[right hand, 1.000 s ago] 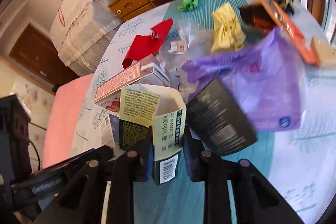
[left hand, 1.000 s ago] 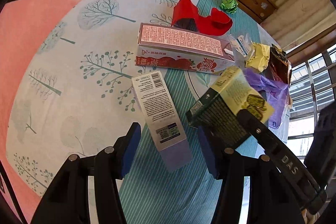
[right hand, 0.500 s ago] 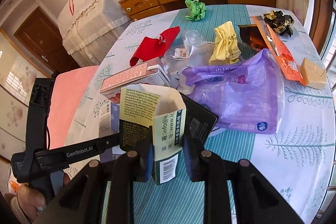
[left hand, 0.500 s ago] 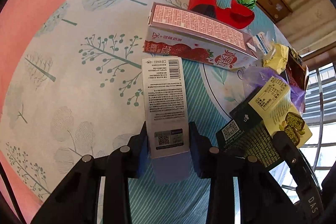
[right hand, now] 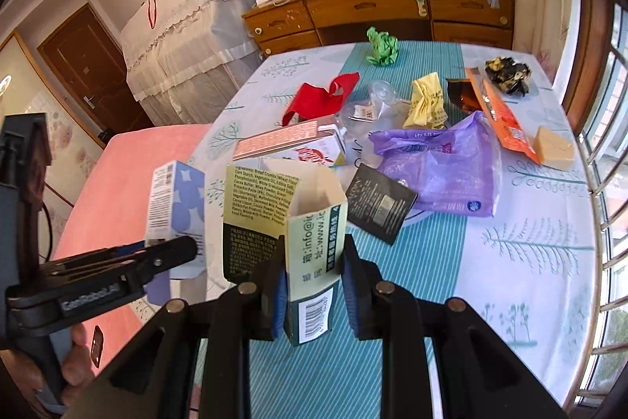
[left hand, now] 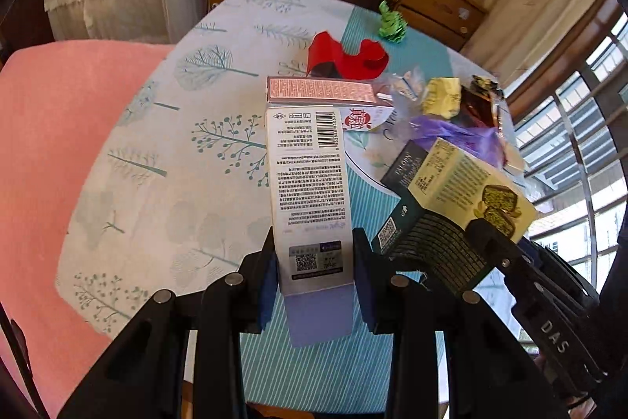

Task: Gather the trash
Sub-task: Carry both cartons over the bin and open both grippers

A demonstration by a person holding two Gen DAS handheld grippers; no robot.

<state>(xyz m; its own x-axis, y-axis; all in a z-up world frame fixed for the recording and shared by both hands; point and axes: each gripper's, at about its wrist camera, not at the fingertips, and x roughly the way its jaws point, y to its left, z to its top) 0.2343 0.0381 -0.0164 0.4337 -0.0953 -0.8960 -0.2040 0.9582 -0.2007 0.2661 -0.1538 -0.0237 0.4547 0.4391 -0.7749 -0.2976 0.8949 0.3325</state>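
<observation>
My left gripper [left hand: 314, 273] is shut on a tall white and lilac carton [left hand: 308, 191], lifted above the table; the same carton [right hand: 176, 207] shows at the left of the right wrist view. My right gripper [right hand: 312, 285] is shut on an open green and cream snack box [right hand: 282, 218], also raised; that box [left hand: 451, 199] appears to the right in the left wrist view. On the table lie a pink strawberry carton [left hand: 325, 93], a purple plastic bag [right hand: 439, 163], a black card [right hand: 380, 203], red paper [right hand: 322, 97] and crumpled yellow paper [right hand: 426, 101].
The round table [right hand: 522, 242] has a tree-print cloth with a teal striped runner. Further trash: a green paper ball [right hand: 382, 46], a black crumpled wrapper [right hand: 508, 73], an orange packet [right hand: 498, 116], a tan block [right hand: 553, 148]. A pink chair [left hand: 51, 152] stands left; a wooden dresser [right hand: 373, 10] behind.
My left gripper closed on the white and lilac carton and lifted it off the table. My right gripper rose and drew back with the snack box still held.
</observation>
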